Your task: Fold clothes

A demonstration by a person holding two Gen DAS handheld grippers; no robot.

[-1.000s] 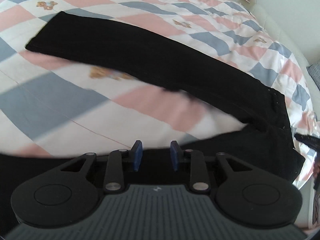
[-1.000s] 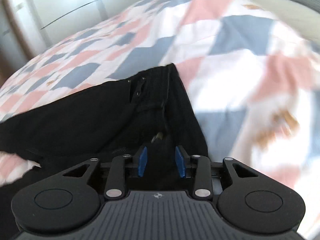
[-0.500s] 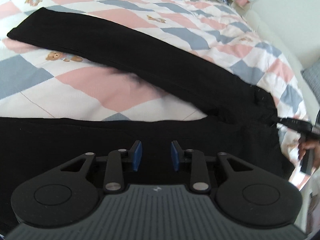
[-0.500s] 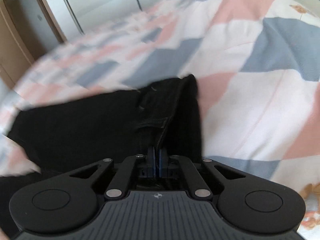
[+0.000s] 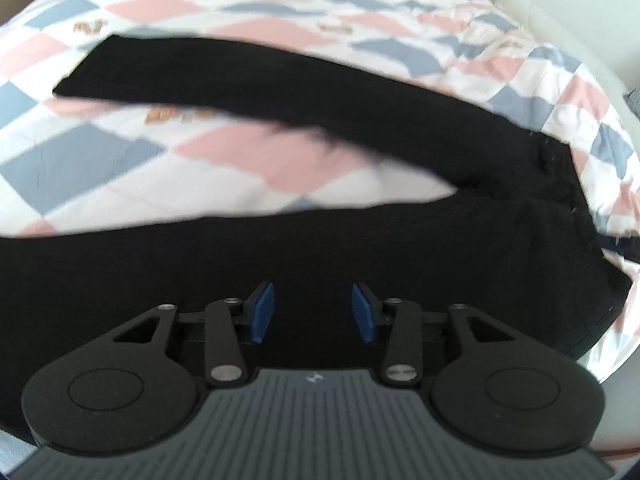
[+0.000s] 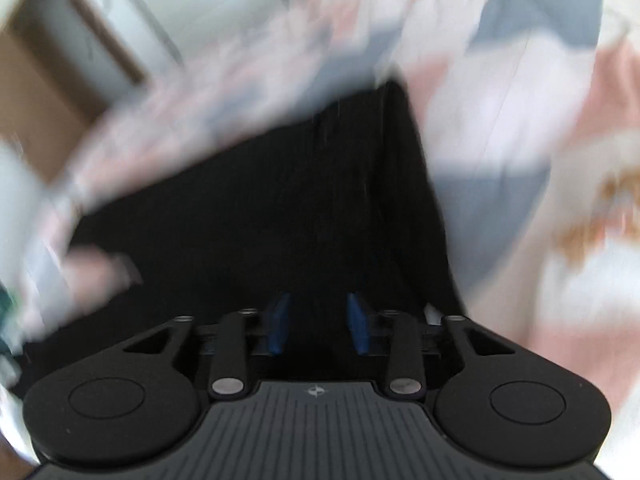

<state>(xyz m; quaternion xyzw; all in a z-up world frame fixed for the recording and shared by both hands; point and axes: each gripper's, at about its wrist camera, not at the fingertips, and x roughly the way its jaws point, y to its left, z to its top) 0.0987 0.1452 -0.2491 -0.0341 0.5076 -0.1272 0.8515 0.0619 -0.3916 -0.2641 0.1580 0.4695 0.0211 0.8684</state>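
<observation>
While black trousers (image 5: 280,120) sprawl across the checked bedspread (image 5: 100,152)

Left gripper (image 5: 313,312) and right gripper (image 6: 318,324) both hover over the fabric, jaws apart, empty.

The black trousers (image 5: 360,128) lie spread flat on the bed, legs apart in a narrow V. The far leg runs as a long, straight band from its hem near the bed's left side across toward the right, where it meets the waist section. The near leg stretches along the near edge of the bed, also flat, filling the lower part of the left wrist view. Both legs join at the crotch on the right, where the fabric bunches into a few soft creases. In the right wrist view the trousers (image 6: 304,200) appear as a dark, blurred mass, the waistband end pointing away; finer detail there cannot be made out.
</observation>
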